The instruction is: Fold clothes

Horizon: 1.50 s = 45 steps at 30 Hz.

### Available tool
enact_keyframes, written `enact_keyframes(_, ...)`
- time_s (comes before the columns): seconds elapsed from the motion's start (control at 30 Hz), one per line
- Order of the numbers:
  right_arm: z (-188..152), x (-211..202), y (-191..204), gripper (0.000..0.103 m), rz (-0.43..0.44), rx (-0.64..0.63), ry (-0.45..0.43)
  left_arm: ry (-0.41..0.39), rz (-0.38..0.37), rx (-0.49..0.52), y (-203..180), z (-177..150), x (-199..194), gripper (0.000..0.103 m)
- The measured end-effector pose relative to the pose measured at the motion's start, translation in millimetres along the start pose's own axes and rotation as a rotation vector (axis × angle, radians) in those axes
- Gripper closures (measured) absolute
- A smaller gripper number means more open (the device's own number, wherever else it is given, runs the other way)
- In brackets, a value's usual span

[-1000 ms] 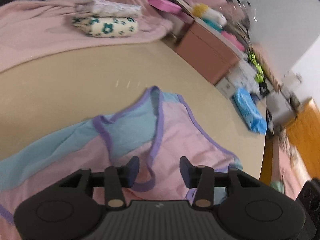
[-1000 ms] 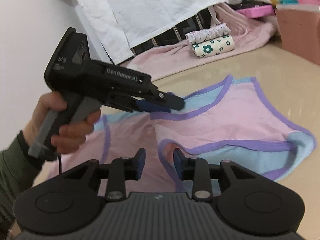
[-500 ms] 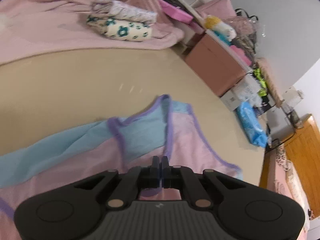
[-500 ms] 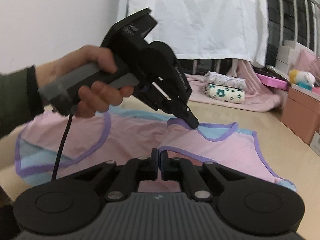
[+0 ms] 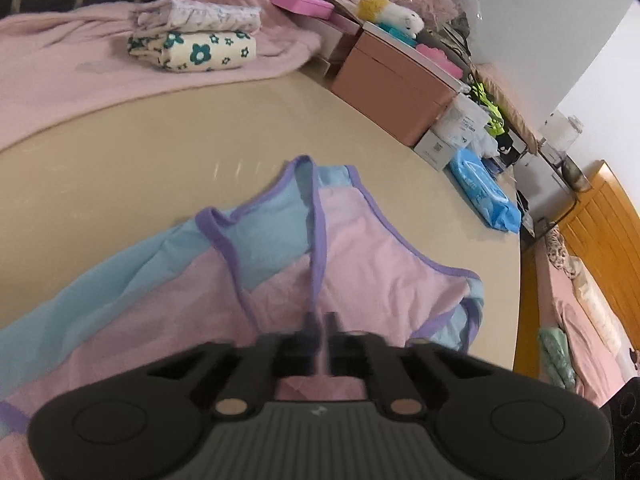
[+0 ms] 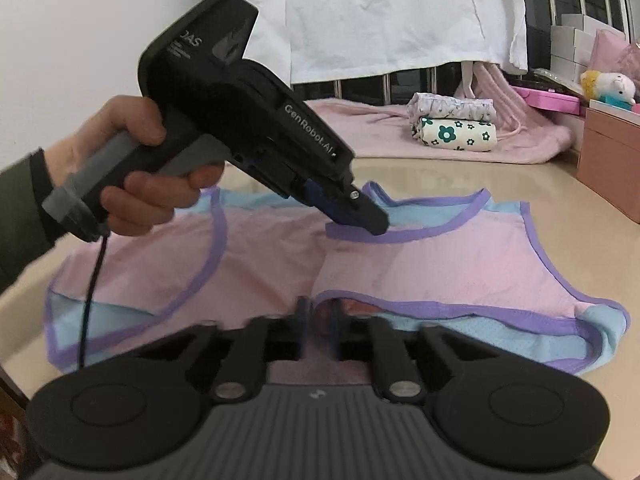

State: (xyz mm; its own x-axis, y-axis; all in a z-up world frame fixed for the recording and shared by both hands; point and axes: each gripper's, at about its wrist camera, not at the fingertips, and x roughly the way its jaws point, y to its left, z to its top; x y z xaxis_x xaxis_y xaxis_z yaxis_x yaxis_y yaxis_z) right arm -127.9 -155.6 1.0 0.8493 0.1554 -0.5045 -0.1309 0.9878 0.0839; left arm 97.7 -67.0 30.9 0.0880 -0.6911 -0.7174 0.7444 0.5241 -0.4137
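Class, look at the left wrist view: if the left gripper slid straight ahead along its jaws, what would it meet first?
Probably the left gripper meets more of the pink and blue top it pinches, along its purple trim, then bare table; depth is uncertain.

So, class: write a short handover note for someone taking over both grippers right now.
Left gripper: shut on the purple neckline trim of the pink and blue vest.
Right gripper: shut on the vest's purple edge nearest you.
The vest lies on the beige table, partly folded across.
Two folded garments are stacked on the pink towel.
Left: finish the fold, then stack it.
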Motion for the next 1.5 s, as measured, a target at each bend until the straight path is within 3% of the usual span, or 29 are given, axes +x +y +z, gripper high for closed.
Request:
enact_keyframes(0.2,2.7,-10.1,16.8,0.101,-0.031,-0.082,-0.050,-0.054,-0.023,0.038,3.7,-2.8,-14.1,0.103)
enact_keyframes(0.4,1.4,-5.8,19.6,0.098,-0.020,-0.093,-0.024,-0.030,0.051,0.022,17.3,-8.7,-12.4,0.102)
enact_keyframes(0.47,1.0,-6.1,17.6,0.096,-0.019,-0.087,-0.018,-0.054,0.043,0.027,17.0,-10.7,-17.7,0.093)
enact_keyframes(0.6,0.0,-6.7,13.7,0.094,-0.017,-0.073,-0.007,-0.098,0.007,0.064,5.7,-8.5,-27.3,0.086)
enact_keyframes(0.67,0.0,-7.0,12.9,0.094,-0.015,-0.070,-0.005,-0.088,0.004,0.103,-4.9,-5.9,-23.8,0.076)
enact_keyframes(0.8,1.4,-7.5,15.0,0.094,-0.008,-0.074,-0.012,-0.021,0.048,0.135,-11.0,-6.2,-5.1,0.082)
enact_keyframes(0.87,2.1,-7.8,16.1,0.094,-0.004,-0.076,-0.016,-0.006,0.042,0.124,-6.4,-8.7,0.7,0.100)
enact_keyframes(1.07,4.3,-8.6,19.4,0.101,0.007,-0.082,-0.026,-0.043,0.002,0.081,5.4,-12.5,-9.9,0.103)
enact_keyframes(1.2,5.1,-6.0,22.3,0.101,0.020,-0.090,-0.015,-0.044,0.068,0.058,12.7,-10.8,-13.8,0.102)
enact_keyframes(1.3,1.6,-1.0,24.7,0.097,0.013,-0.108,0.035,-0.071,0.125,0.053,10.6,-17.2,-22.1,0.093)
enact_keyframes(1.37,0.8,-8.7,22.2,0.090,0.008,-0.108,0.018,-0.132,0.162,0.035,4.0,-27.4,-43.7,0.073)
enact_keyframes(1.4,1.0,-15.5,18.5,0.078,0.002,-0.106,0.000,-0.170,0.202,0.033,-3.8,-37.7,-59.1,0.067)
enact_keyframes(1.43,1.0,-22.5,13.2,0.073,-0.005,-0.106,-0.018,-0.208,0.246,0.049,-12.3,-49.8,-72.9,0.060)
enact_keyframes(1.5,-0.2,-33.4,-3.4,0.070,-0.018,-0.091,-0.032,-0.278,0.368,0.057,-31.1,-83.2,-98.7,0.055)
